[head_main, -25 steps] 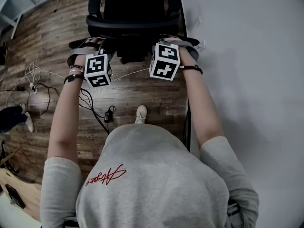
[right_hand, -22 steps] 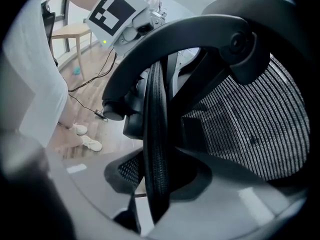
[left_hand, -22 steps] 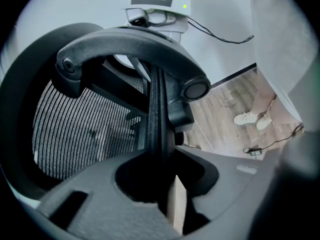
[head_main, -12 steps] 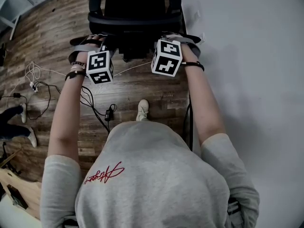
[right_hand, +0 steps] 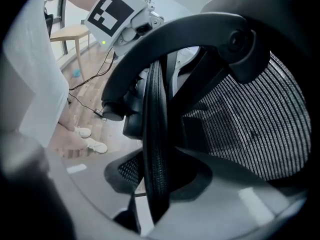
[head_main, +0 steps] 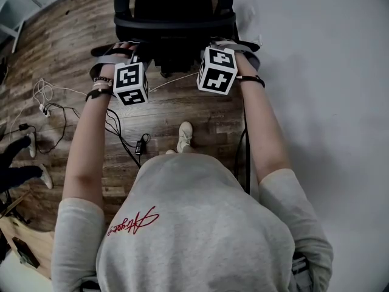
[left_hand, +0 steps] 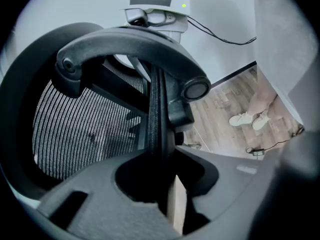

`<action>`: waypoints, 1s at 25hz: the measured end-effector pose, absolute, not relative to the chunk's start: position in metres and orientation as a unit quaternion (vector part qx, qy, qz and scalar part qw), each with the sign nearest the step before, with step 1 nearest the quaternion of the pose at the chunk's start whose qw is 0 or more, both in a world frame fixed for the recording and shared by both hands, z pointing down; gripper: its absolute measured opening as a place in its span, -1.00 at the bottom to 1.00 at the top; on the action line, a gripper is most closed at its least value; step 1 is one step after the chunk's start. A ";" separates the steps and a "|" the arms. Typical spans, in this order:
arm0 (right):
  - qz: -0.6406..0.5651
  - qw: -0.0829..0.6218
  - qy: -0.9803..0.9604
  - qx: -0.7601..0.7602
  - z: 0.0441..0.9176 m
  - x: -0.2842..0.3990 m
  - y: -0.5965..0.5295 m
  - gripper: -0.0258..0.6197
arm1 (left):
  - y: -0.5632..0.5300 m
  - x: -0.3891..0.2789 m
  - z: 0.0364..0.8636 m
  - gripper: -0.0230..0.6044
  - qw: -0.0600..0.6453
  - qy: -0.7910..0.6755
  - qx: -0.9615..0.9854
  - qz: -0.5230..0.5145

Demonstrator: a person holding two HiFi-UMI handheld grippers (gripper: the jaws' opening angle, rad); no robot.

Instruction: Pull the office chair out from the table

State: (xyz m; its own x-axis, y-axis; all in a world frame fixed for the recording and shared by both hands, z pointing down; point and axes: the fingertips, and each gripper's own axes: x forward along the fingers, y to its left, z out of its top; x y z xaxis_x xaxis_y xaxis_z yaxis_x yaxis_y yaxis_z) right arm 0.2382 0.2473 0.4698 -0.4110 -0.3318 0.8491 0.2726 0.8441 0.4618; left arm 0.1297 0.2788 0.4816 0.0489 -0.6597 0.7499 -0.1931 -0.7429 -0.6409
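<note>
**Both tongs clamped on the chair's backrest, chair at the far end beside the table**

The office chair (head_main: 175,17) stands at the far end of the scene on the wooden floor (head_main: 67,47), its black backrest turned toward the person and its right side just beside the left edge of the white table (head_main: 316,78). Its mesh back fills much of both gripper views, with the curved black frame arching over it.

The left gripper (left_hand: 162,156) has its jaws drawn in to a narrow gap. The thin black edge of the backrest runs upright between them and is pinched on both sides. The right gripper (right_hand: 155,169) grips the opposite edge of the same backrest in the same way, with its jaws slightly wider, around the thicker padded rim. In the head view the two marker cubes sit side by side just on the near side of the chair, left and right of its middle. Both forearms reach out straight toward it.

Nearer, the person's grey sweatshirt (head_main: 194,224) fills the bottom of the head view, and one pale shoe (head_main: 184,136) shows on the floor ahead of it. Black cables (head_main: 58,117) trail over the boards to the left, with a small power adapter (head_main: 141,146) nearer the shoe. At the far left edge is another person's dark foot (head_main: 18,163). The right gripper view also shows a wooden stool (right_hand: 75,34) well beyond the chair.
</note>
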 end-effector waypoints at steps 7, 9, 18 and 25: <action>-0.279 0.543 -0.792 0.025 0.470 0.246 0.265 -0.55 | 0.295 0.138 0.481 -0.64 0.191 0.302 -0.702 -0.616; -0.281 0.543 -0.791 0.029 0.466 0.252 0.278 -0.55 | 0.308 0.145 0.476 -0.64 0.194 0.302 -0.703 -0.615; -0.278 0.544 -0.791 0.030 0.462 0.258 0.286 -0.55 | 0.315 0.149 0.474 -0.64 0.199 0.302 -0.700 -0.616; -0.276 0.545 -0.791 0.029 0.466 0.257 0.285 -0.55 | 0.313 0.149 0.477 -0.64 0.195 0.299 -0.702 -0.616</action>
